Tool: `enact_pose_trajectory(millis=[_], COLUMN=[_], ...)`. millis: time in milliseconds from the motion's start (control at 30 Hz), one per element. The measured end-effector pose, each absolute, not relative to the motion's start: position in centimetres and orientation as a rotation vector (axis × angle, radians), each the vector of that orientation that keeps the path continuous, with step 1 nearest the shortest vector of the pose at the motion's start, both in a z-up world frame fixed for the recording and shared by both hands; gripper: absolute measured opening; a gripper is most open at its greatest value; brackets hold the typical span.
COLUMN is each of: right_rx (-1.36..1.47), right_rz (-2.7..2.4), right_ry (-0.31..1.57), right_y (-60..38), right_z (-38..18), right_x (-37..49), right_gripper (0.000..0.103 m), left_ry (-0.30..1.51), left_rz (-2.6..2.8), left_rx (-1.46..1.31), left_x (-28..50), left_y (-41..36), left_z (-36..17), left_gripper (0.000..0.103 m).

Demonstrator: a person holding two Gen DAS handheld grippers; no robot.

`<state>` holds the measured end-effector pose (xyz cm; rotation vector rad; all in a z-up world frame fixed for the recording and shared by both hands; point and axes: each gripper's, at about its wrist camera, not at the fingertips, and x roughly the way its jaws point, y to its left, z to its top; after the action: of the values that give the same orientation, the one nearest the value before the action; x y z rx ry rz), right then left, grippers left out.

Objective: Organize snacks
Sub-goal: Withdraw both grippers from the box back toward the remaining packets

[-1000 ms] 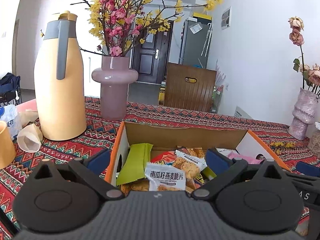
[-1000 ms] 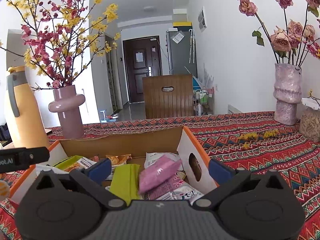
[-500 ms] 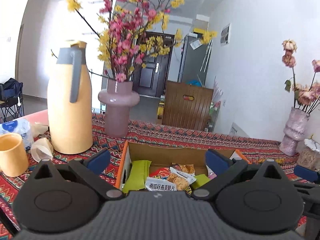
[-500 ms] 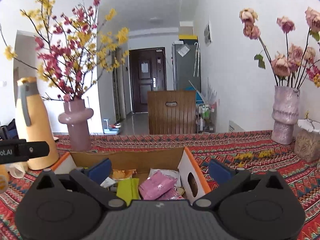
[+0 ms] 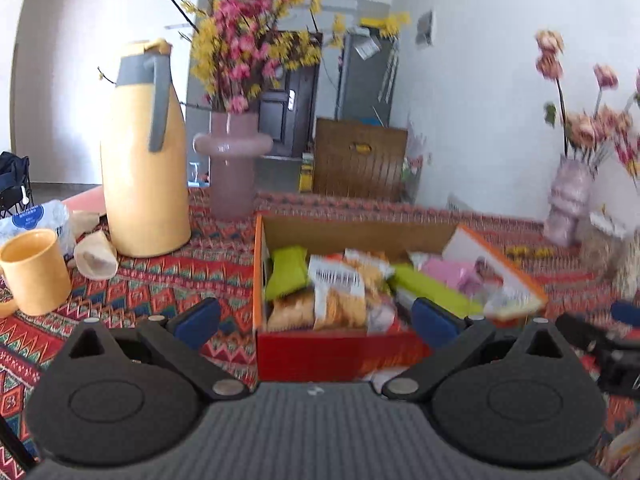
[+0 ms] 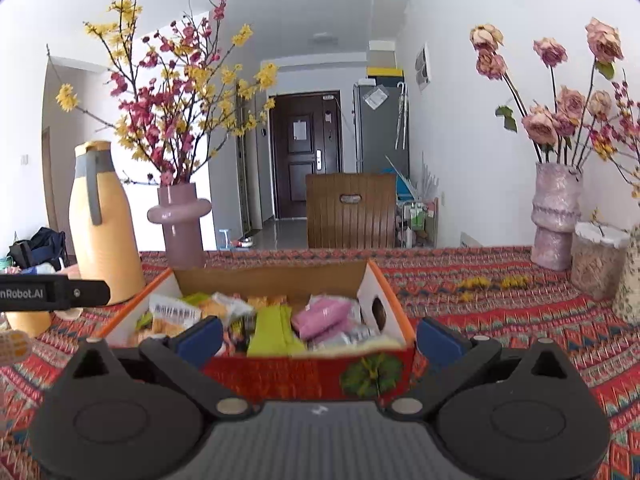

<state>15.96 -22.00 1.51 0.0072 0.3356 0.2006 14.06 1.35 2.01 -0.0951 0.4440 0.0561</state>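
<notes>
An open cardboard box (image 5: 332, 350) with a red front and orange rims sits on the patterned tablecloth, filled with snack packets: green (image 5: 286, 276), white-labelled cracker packs (image 5: 340, 296) and pink ones (image 5: 452, 274). My left gripper (image 5: 316, 322) hovers open in front of the box, nothing between its blue pads. In the right wrist view the same box (image 6: 316, 372) lies just ahead, with a green packet (image 6: 274, 330) and a pink packet (image 6: 324, 316) inside. My right gripper (image 6: 320, 338) is open and holds nothing. The left gripper's body (image 6: 48, 292) pokes in from the left.
A tall yellow thermos (image 5: 144, 160), a pink vase with blossom branches (image 5: 232, 164), a yellow mug (image 5: 34, 272) and paper cups (image 5: 94, 256) stand left of the box. A pale vase of dried roses (image 6: 556, 216) and a jar (image 6: 596, 260) stand at right.
Both grippers have drawn back and up from over the box; its red front wall now shows. Both stay open.
</notes>
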Motion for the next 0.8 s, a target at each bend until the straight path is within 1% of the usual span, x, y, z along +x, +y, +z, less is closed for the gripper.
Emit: enact_pose_trajectory(millis=[233,467,800], right_rx=[0.012,0.025,0.025], right_rz=[0.177,0.125,0.127], right_ry=[0.391,0.435,0.464], right_y=[-22.9,-23.8,-23.8], right_z=[-1.0,-3.3,-5.0], right_x=[14.4,14.9,15.9], right_gripper=[0.103,0.103,0.103], left_ry=[0.505,0.548,0.569], left_rz=[0.051,0.040,0.021], left_rx=[-0.088,-0.070,-0.101], left_x=[13.8,14.5,15.0], left_y=[1.7,1.5,1.9], left_z=[-0.6,-3.1,-4.0], left_gripper=[0.103,0.103,0.103])
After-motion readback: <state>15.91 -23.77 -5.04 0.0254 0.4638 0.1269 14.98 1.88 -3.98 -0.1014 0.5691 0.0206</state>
